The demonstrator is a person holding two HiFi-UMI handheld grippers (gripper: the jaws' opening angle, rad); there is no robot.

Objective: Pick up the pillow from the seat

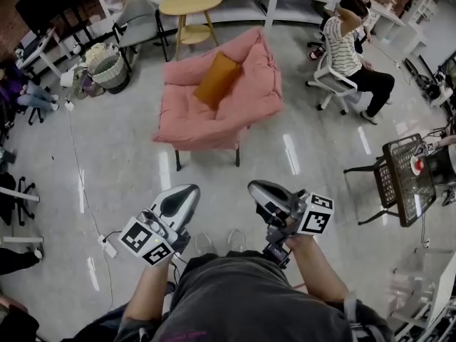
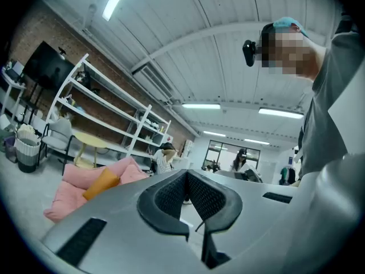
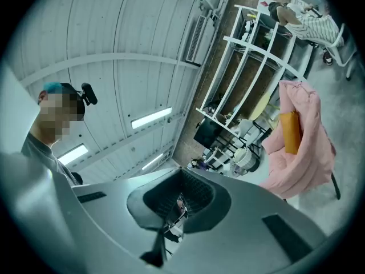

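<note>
Standing well off the pink armchair (image 1: 251, 97), left gripper (image 1: 188, 190) and right gripper (image 1: 257, 188) fingers closed, empty; I'd open them before nearing the orange pillow (image 1: 216, 78).

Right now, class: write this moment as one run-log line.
task: not started | orange rectangular pillow: on pink cushioned chair | left gripper: shut, empty | right gripper: shut, empty

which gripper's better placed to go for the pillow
Left, marginally. The left gripper and right gripper are both shut, empty, well short of the chair; the pillow's near end angles toward the left side.
</note>
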